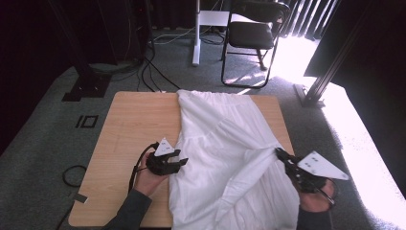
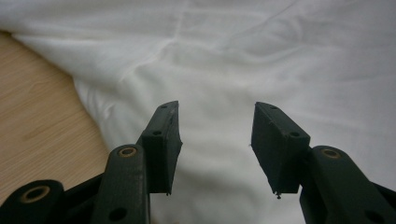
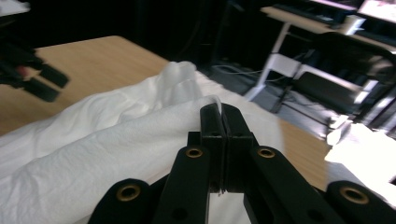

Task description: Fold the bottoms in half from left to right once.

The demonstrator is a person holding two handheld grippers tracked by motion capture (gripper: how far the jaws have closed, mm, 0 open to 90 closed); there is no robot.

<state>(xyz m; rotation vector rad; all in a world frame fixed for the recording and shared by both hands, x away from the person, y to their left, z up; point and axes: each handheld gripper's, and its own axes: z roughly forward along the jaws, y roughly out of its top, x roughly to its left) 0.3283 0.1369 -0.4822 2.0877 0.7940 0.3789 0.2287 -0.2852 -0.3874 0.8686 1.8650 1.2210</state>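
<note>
Right gripper (image 3: pixel 219 109): my jaws are clamped flat together with a thin edge of the white garment (image 1: pixel 225 158) pinched between the pads. In the high view this gripper (image 1: pixel 279 153) sits at the cloth's right side, holding a ridge of fabric up off the table (image 1: pixel 129 129).
Left gripper (image 2: pixel 215 140): jaws about halfway apart, nothing between them, hovering low over the garment's left edge (image 2: pixel 107 107) where cloth meets wood.
Garment: it lies spread along the right half of the table, its near end draping over the front edge.
Doing it well: I'd say set my left jaws around a single layer at that border, close firmly, then lift both sides evenly.
Watch out: pulling hard with the right alone would likely drag the whole piece sideways.
Farther off: a black chair (image 1: pixel 256 28) stands beyond the table.
</note>
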